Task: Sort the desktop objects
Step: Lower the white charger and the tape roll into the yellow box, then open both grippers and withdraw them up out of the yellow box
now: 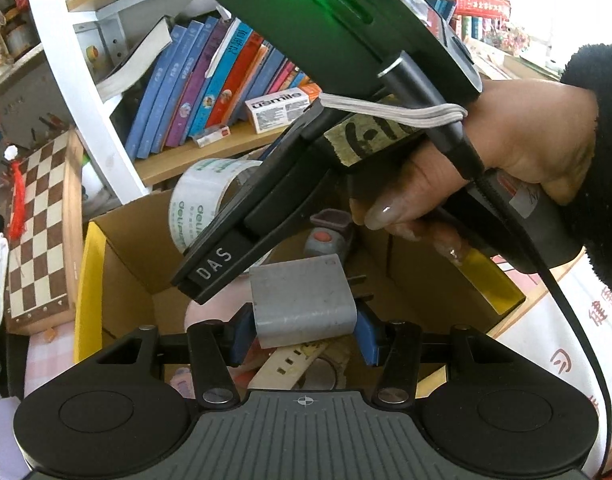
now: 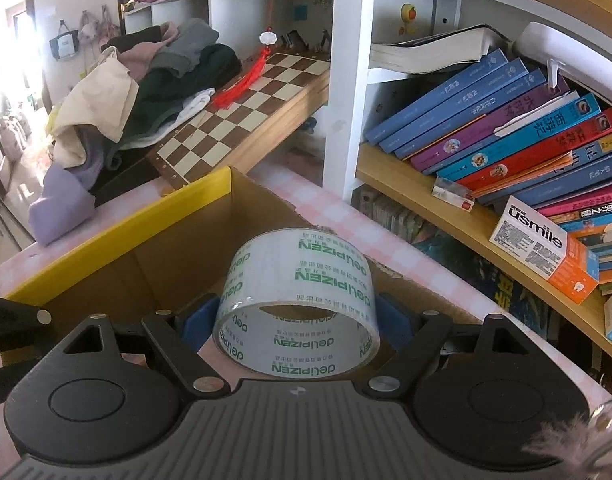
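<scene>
My left gripper (image 1: 302, 330) is shut on a grey plug adapter (image 1: 301, 298), with its blue pads pressed to both sides and its prongs pointing right. It hangs over the open cardboard box (image 1: 125, 264), where a power strip (image 1: 287, 362) and a small grey device with a red button (image 1: 329, 236) lie. My right gripper (image 2: 293, 320) is shut on a roll of clear tape with green print (image 2: 295, 300), held above the same box (image 2: 145, 248). In the left wrist view the right gripper's body crosses the frame, and the tape roll (image 1: 197, 200) shows behind it.
A person's hand (image 1: 486, 160) in a dark fleece sleeve grips the right tool. A bookshelf with leaning books (image 2: 506, 140) and a toothpaste box (image 2: 546, 252) stands to the right. A chessboard (image 2: 245, 108) and piled clothes (image 2: 137, 92) lie behind the box on the pink checked tabletop (image 2: 346, 232).
</scene>
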